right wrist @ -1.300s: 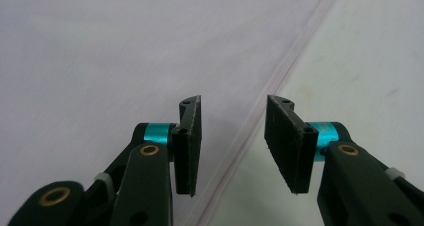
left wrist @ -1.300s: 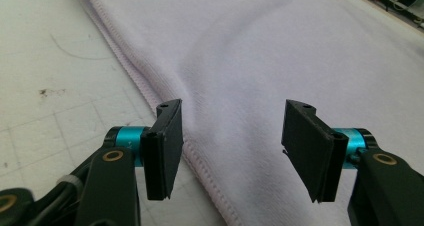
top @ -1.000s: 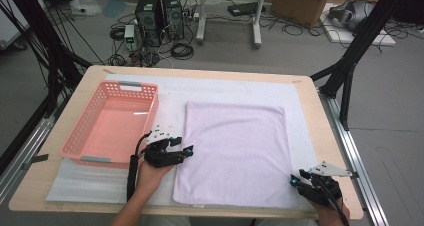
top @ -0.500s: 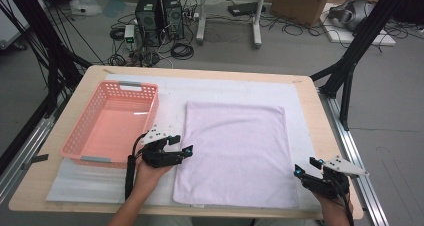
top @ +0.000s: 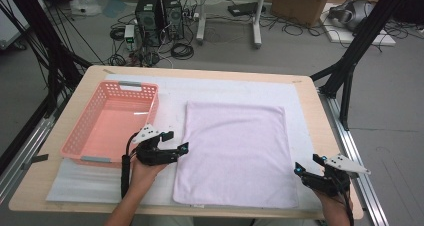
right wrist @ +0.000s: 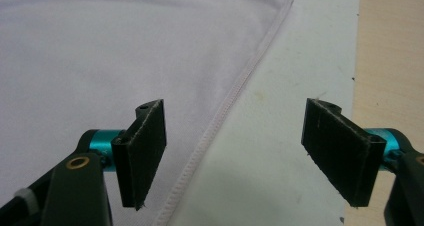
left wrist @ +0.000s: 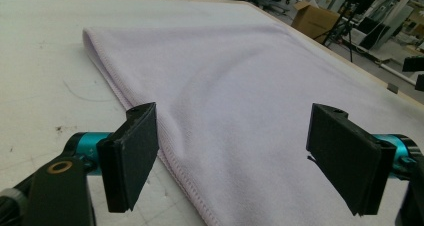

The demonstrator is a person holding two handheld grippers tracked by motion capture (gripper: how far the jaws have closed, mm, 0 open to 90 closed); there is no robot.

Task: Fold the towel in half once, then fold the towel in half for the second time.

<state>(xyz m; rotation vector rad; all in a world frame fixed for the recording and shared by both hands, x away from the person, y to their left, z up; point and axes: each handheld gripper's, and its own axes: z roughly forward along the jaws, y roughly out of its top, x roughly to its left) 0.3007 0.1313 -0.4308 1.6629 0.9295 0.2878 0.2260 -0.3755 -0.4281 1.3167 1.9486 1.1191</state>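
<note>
High view, cloth: a pale lilac rectangular towel (top: 235,153) lies flat on a white foam mat (top: 170,93) that covers most of the light wooden bench (top: 310,101), right of centre.
High view, basket: a salmon-pink slotted plastic basket (top: 82,131) stands on the left part of the mat, well apart from the towel.
High view, left claw (top: 182,147): held in the person's left hand (top: 145,168), it sits just at the towel's left edge, near its middle, between basket and towel.
High view, right claw (top: 305,167): held at the near right corner of the towel, just beside its right edge.
Left gripper view, left claw (left wrist: 235,161): released, jaws spread wide; the towel (left wrist: 240,96) and its stitched left edge run between them, one jaw over the mat (left wrist: 45,86), the other over the cloth.
Right gripper view, right claw (right wrist: 235,156): released, jaws wide apart; the towel's hemmed edge (right wrist: 225,111) passes between them, one jaw above the towel (right wrist: 100,51), the other above the mat (right wrist: 300,61), with bare bench (right wrist: 392,51) beyond.
</note>
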